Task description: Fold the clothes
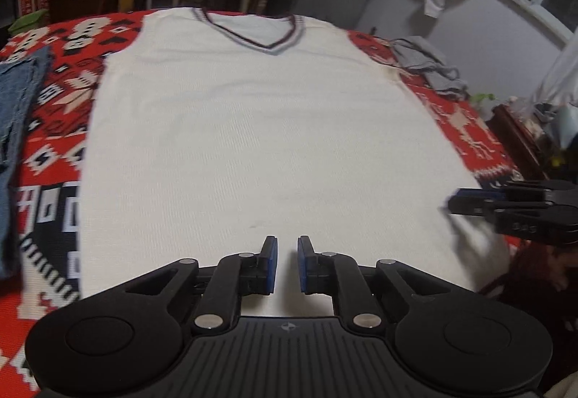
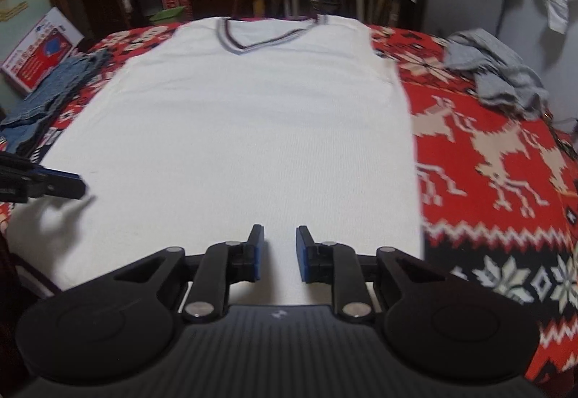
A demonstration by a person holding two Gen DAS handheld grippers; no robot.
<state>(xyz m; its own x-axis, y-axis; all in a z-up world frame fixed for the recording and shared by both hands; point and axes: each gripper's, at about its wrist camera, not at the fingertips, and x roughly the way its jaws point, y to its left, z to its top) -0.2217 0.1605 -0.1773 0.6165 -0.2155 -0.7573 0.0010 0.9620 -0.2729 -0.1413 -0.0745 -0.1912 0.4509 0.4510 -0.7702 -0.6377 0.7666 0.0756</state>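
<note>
The fingers (image 1: 269, 264) of the left gripper (image 1: 287, 266) are spread a little, with a narrow gap between the blue pads and nothing in it. The right gripper (image 2: 280, 253) is likewise parted and empty. Both hover just above the near hem of a white V-neck vest (image 1: 253, 130), which lies flat, face up, on a bed covered by a red patterned blanket (image 2: 487, 152); the vest's collar points to the far edge of the bed and its hem sits at the near edge. A pile of blue denim (image 1: 14, 130) rests along the bed's left edge, and a crumpled grey garment (image 2: 495, 69) lies near the far right corner.

The vest looks smoothed out and no fold has begun, so the step in hand is probably the first grasp. The next move likely calls for each gripper to go out to a hem corner or side edge, pinch both layers, and carry the fabric over evenly.
</note>
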